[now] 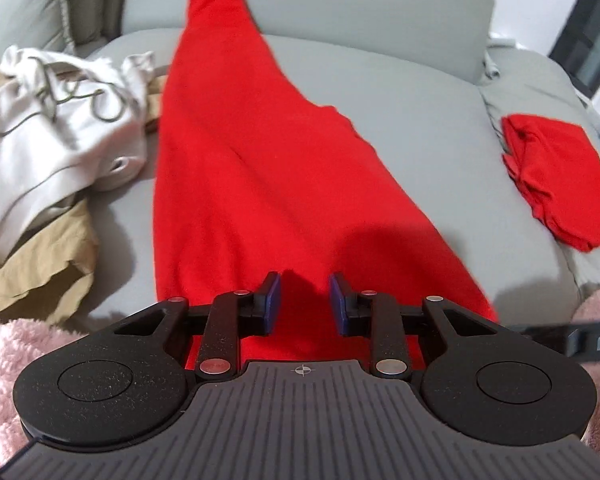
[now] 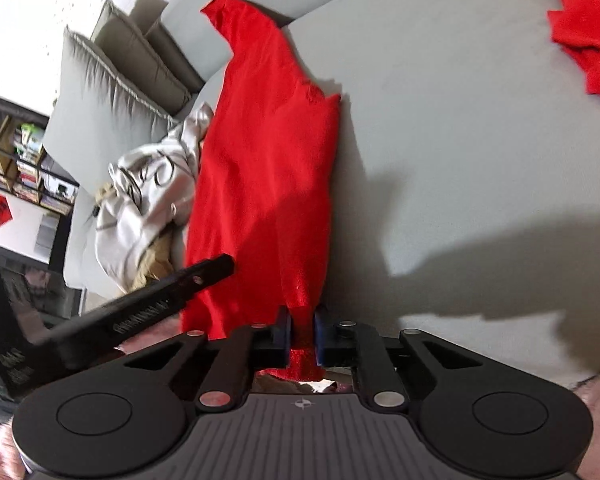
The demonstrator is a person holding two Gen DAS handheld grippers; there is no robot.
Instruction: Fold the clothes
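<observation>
Right tongs (image 2: 301, 330) pinching red garment's (image 2: 260, 168) near corner.
Left tongs (image 1: 304, 304) gape over its hem, gripping nothing; clamp there first, lift evenly.

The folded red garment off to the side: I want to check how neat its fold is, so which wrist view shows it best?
The left wrist view: the folded red garment lies whole on the grey sofa, its layered edges visible. The right wrist view catches only part of it, cut off by the picture's top right corner.
</observation>
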